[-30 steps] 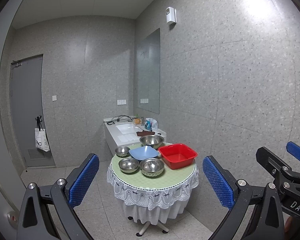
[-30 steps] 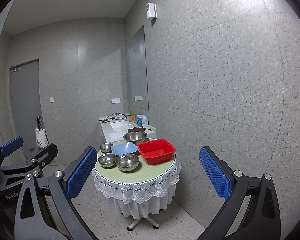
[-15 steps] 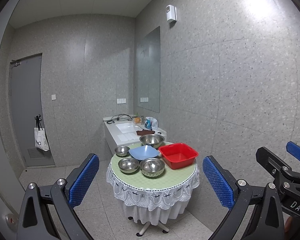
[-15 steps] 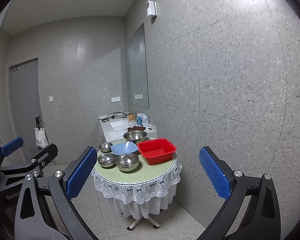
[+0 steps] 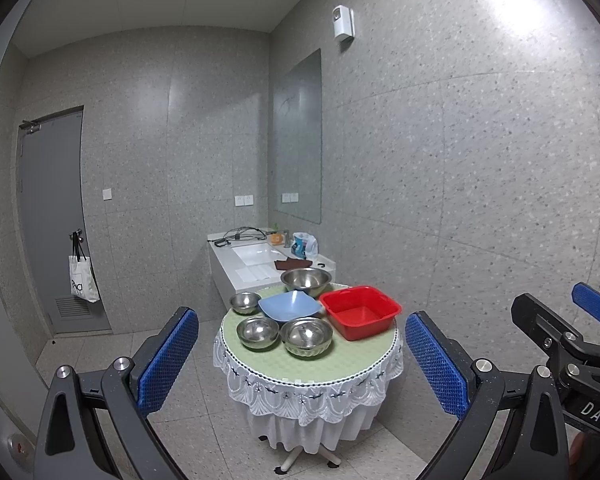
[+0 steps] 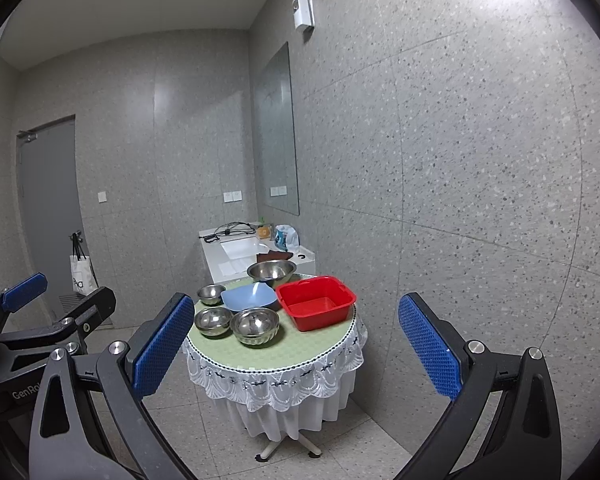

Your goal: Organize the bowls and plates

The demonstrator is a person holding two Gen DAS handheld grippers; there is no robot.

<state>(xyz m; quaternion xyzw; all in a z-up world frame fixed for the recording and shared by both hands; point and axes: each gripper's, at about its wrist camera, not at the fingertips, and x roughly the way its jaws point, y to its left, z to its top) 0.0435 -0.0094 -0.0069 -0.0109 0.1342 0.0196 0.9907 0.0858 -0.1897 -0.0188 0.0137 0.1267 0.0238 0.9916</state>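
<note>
Left gripper (image 5: pixel 302 364) and right gripper (image 6: pixel 296 354) gape wide — empty, well short of the bowls (image 5: pixel 306 337).

Washroom: speckled grey tiled walls, white sink counter (image 5: pixel 256 258) mid-frame, wall mirror (image 5: pixel 298 136) above it, grey door (image 5: pixel 54 220) at left.

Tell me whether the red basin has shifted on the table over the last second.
No. The red basin sits in the same spot beside the blue plate on the round table; only the camera drifted slightly.
</note>
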